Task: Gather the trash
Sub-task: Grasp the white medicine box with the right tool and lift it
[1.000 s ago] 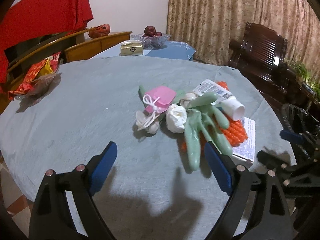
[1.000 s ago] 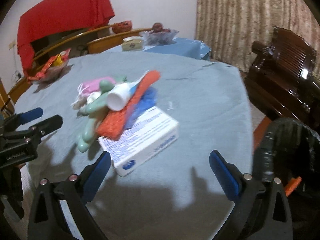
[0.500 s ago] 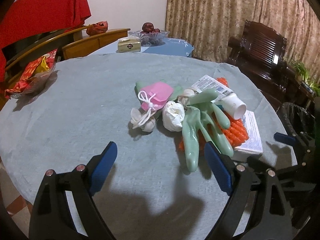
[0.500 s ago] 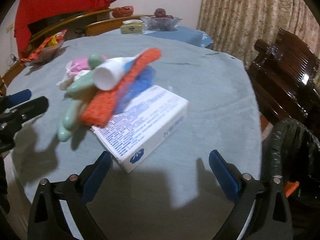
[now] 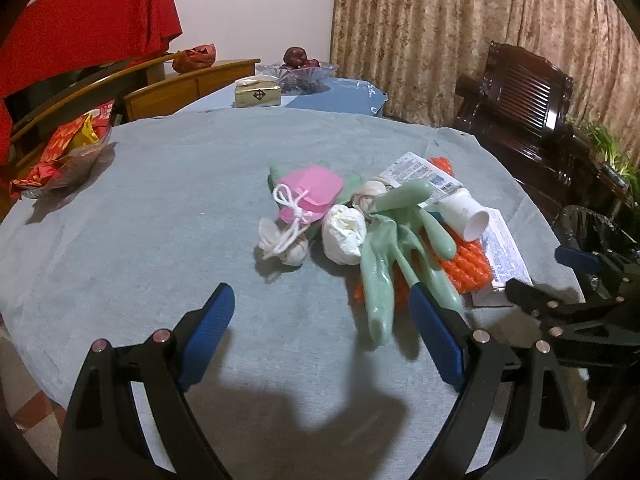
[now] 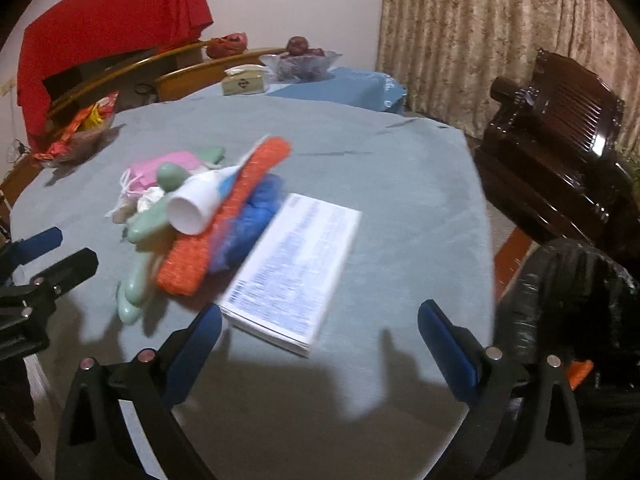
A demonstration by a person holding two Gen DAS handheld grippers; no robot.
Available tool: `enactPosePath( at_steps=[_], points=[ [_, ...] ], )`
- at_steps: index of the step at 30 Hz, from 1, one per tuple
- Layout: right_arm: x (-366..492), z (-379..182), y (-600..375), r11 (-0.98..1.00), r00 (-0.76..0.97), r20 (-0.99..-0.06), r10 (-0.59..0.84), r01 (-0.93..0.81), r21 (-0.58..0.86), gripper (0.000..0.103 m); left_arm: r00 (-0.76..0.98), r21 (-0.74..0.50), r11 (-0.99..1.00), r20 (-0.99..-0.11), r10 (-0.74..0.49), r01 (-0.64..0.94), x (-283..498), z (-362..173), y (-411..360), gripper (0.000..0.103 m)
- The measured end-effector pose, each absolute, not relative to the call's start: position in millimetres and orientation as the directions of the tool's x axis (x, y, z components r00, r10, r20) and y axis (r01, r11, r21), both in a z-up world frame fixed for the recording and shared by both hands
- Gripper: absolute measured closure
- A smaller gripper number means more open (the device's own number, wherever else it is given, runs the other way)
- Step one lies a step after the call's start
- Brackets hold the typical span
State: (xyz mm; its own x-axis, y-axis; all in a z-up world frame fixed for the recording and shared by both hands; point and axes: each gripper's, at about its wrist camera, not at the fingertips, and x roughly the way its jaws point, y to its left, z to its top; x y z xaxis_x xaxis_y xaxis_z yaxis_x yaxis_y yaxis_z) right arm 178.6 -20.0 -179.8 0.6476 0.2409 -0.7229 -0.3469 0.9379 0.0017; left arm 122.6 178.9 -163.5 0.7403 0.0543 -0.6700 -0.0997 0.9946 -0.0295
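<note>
A pile of trash lies on the grey round table (image 5: pixel 160 200): a pink pouch (image 5: pixel 312 192), crumpled white tissue (image 5: pixel 344 234), a green rubber glove (image 5: pixel 394 248), an orange mesh (image 5: pixel 466 260), a white tube (image 5: pixel 460 204) and a white printed box (image 6: pixel 296 268). A blue mesh (image 6: pixel 256 216) lies under the orange mesh (image 6: pixel 224 232). My left gripper (image 5: pixel 322 336) is open and empty, just short of the glove. My right gripper (image 6: pixel 320 348) is open, with the box's near end between its fingers. A black-lined trash bin (image 6: pixel 568 304) stands right of the table.
A snack bowl (image 5: pixel 60 152) sits at the table's far left. A small table behind holds a gold box (image 5: pixel 256 94) and a fruit bowl (image 5: pixel 298 70). A dark wooden chair (image 5: pixel 520 108) stands at the right. Wooden chairs and a red cloth (image 5: pixel 80 28) are at the back left.
My right gripper has moved forward to the white box, which now lies partly between its fingers. My left gripper has edged closer to the pile. Both stay open.
</note>
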Motion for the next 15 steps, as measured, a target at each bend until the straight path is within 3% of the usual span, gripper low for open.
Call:
enactPosePath(
  at_steps=[9, 15],
  points=[
    [189, -186, -36, 0.963, 0.649, -0.747, 0.143, -0.266, -0.047, 0.007, 0.741, -0.041, 0.993, -0.669, 0.056, -0.112, 123, -164, 184, 0.017],
    [194, -186, -43, 0.956, 0.639, -0.739, 0.215, -0.293, 0.025, 0.008, 0.742, -0.047, 0.993, -0.669, 0.047, -0.105, 125, -165, 181, 0.017]
  ],
)
